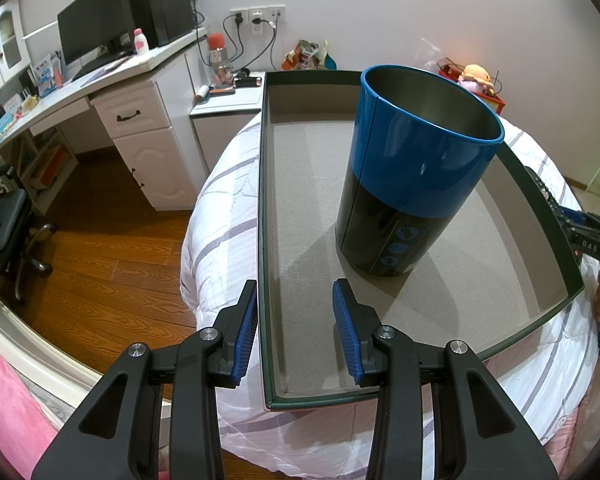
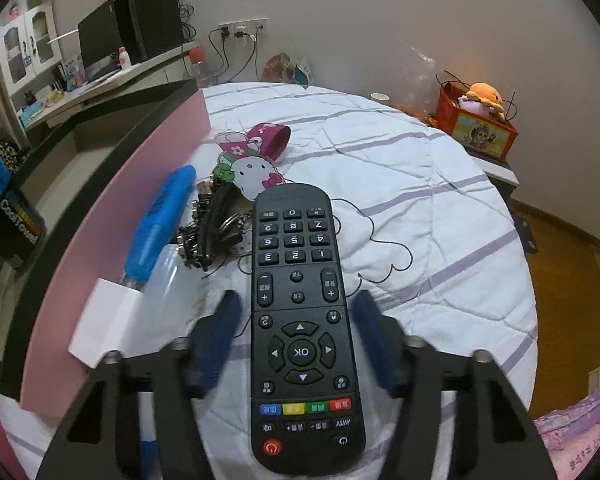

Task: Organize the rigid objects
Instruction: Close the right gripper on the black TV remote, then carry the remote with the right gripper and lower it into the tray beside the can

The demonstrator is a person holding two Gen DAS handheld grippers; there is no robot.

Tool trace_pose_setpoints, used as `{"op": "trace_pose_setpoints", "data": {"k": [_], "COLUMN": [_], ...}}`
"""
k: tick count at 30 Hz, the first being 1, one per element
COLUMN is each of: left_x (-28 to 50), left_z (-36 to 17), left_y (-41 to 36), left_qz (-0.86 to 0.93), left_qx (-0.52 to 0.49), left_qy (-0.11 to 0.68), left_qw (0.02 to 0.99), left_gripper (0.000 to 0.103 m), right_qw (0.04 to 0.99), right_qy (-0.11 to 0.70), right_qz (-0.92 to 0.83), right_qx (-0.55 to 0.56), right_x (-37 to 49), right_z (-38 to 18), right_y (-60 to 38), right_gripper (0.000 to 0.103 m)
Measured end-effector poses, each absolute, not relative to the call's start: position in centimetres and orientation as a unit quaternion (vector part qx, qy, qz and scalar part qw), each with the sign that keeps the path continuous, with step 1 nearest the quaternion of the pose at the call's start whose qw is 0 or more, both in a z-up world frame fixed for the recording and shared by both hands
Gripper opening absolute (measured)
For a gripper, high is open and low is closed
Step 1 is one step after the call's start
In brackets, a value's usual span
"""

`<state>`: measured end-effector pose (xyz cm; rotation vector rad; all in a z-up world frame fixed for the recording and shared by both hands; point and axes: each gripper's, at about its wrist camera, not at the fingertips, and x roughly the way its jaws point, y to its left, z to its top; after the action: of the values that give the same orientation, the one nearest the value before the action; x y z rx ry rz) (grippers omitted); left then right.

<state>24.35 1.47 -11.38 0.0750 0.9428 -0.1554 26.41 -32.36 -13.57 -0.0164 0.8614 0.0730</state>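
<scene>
Right gripper [image 2: 296, 336]: jaws part open, straddling the black remote [image 2: 302, 320], which lies flat on the bed quilt [image 2: 440, 208]. A sliver of quilt shows either side, so the pads do not yet seem to press.

Risk: the remote is long and its ends run well past the jaws; gripped off balance it may pivot and drop. The soft quilt may bunch into the pads.

Just left of these jaws: blue tube [image 2: 162, 220], tangled keyring [image 2: 216, 228]; a snag is possible.

Left gripper [image 1: 296, 332]: jaws part open, empty, astride the tray [image 1: 265, 200] wall. Blue canister [image 1: 412, 176] stands beyond and could be toppled.
</scene>
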Motion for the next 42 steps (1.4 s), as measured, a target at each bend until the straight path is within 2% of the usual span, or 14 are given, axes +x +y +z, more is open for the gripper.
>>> {"op": "trace_pose_setpoints", "data": {"k": [19,28,35,42], "left_x": [24.5,24.6,24.6,24.6], "left_z": [-11.4,-11.4,-11.4,-11.5], "left_y": [1.5,1.4,1.3,1.2], "left_qz": [-0.075,-0.077,-0.077,-0.077], "left_qx": [0.035,0.035,0.035,0.036], "left_qy": [0.454,0.455,0.455,0.455], "left_qw": [0.887,0.887,0.887,0.886], "left_gripper": [0.038,0.039,0.039,0.039], "right_qw": [0.913,0.925,0.942,0.940], "right_qy": [0.406,0.378,0.330,0.317], "right_qz": [0.036,0.025,0.057,0.114], "right_qx": [0.006,0.007,-0.018,-0.045], "right_x": [25.0,24.0,23.3,24.2], "right_z": [-12.6,-9.7,-5.0,-3.6], "right_y": [-32.2,-31.8,-28.0,-21.8], "right_gripper": [0.044,0.045,0.045,0.045]}}
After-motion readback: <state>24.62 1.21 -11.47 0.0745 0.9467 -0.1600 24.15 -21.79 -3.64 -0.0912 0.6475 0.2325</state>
